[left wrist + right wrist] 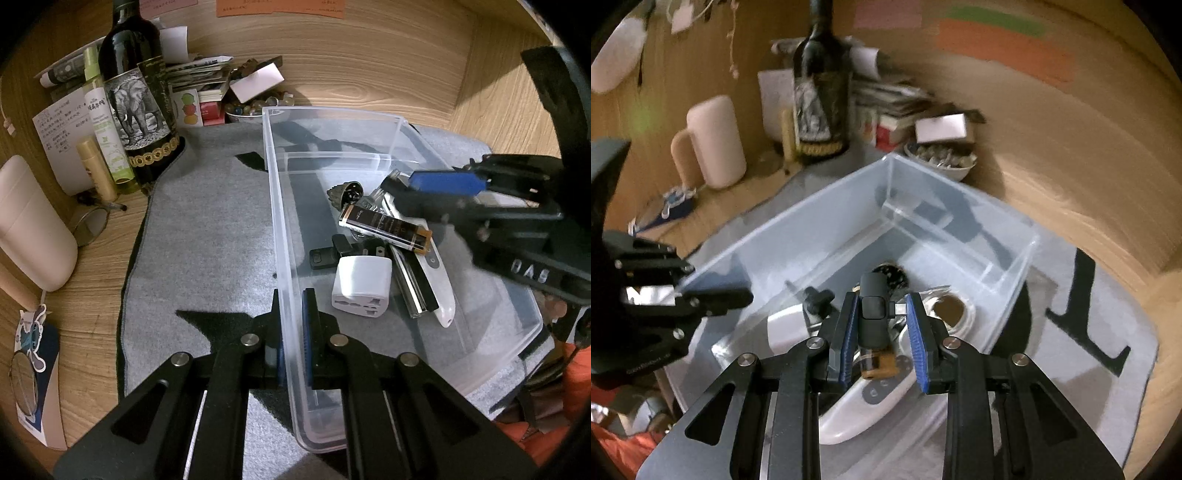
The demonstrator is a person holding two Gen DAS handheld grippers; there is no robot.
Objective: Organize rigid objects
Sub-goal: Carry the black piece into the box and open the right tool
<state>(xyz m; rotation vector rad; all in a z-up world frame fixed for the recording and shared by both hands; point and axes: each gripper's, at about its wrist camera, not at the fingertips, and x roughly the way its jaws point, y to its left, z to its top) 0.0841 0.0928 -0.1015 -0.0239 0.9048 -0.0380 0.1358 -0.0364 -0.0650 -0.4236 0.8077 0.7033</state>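
Observation:
A clear plastic bin (280, 221) sits on a grey mat (207, 240). My left gripper (293, 295) is shut on the bin's near wall, one pad inside and one outside. Inside the bin lie a white plug adapter (362, 288), a black-and-gold battery-like bar (384, 229), a white remote (439, 280) and a few dark small parts. My right gripper (882, 297) hovers over the bin's (820, 214) contents, shut on a small black device (873, 317) whose side plug touches the right pad. The left gripper (738, 284) shows at the left of the right wrist view.
A dark wine bottle (136, 92), a green spray bottle (107, 129) and a pale pink jug (29, 229) stand left of the mat. A bowl of marbles (255, 107) and stacked papers sit behind the bin. Wooden walls close in the back and right. An orange sleeve (576, 387) is at the lower right.

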